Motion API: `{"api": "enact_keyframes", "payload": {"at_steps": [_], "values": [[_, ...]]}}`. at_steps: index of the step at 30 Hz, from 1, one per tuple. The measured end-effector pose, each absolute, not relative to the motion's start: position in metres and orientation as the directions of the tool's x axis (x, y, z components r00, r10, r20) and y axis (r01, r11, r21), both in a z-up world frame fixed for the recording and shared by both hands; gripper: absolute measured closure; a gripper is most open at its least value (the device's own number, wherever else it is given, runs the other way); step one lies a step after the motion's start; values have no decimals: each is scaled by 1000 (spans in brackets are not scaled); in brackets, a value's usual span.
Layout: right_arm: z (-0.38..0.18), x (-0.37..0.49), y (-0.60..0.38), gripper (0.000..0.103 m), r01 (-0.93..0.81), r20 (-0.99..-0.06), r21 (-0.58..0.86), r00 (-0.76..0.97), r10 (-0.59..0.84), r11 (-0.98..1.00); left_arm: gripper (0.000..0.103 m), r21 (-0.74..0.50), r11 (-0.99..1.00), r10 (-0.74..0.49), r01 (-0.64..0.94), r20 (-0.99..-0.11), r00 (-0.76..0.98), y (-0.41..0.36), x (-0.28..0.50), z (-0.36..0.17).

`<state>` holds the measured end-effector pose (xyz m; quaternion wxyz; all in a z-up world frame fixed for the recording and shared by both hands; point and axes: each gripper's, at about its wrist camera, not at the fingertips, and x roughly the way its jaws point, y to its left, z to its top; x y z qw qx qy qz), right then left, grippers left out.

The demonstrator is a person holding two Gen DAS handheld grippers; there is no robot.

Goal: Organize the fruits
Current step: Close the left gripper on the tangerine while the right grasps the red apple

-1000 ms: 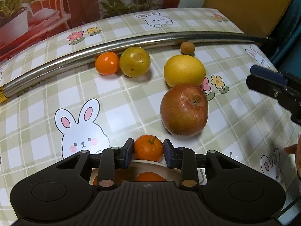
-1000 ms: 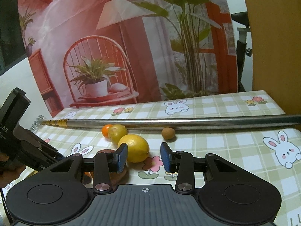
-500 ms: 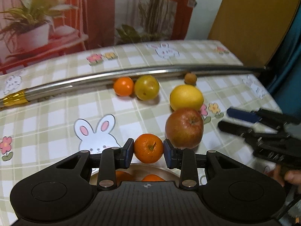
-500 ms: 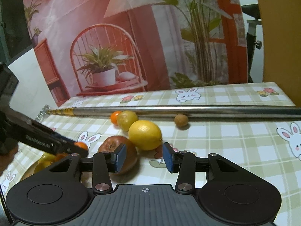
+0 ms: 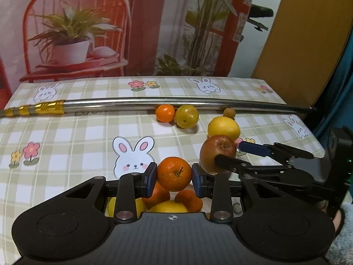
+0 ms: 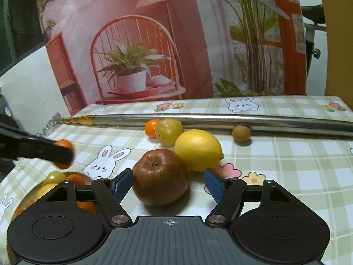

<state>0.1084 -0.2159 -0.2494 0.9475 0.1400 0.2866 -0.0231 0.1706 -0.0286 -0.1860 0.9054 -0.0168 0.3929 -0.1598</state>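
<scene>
Nearest, in your left wrist view: your left gripper is clamped on a mandarin, both blue pads pressed to its sides and the fruit lifted clear above a bowl. Only this view shows that grip head-on; your right wrist view shows the same gripper side-on at the left edge as a dark blurred bar across the orange fruit.

Below it: more orange and yellow fruit, mostly hidden by the gripper body. The right wrist view alone shows the bowl itself, its rim at lower left, with a yellow-green fruit on top.

Next: your right gripper, jaws opening around a red apple. The apple sits on the tablecloth between the pads; the right-hand pad stands clear of it, and whether the left-hand pad touches cannot be told. The left wrist view shows one finger crossing in front of the apple and the blue pad behind it.

Middle: lemon, just behind the apple.

Far: yellow-green plum touching a small orange, and a small brown fruit apart to the right, all against a long metal pole.

Only the left wrist view shows the pole's gold-banded end clearly.
</scene>
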Motion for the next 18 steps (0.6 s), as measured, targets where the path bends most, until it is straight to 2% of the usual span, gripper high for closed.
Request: {"api": "enact_keyframes", "payload": {"at_steps": [10,18], "values": [[-258,130,-203,38,125,-584,253,810,49,959,67,-188,957,-287,220,-707,646,-10,151,-194],[-261,128,-197,40,116,-574,219,818,32,969,67,-230,958,-285,171,-697,658,-1,141,-198]]}}
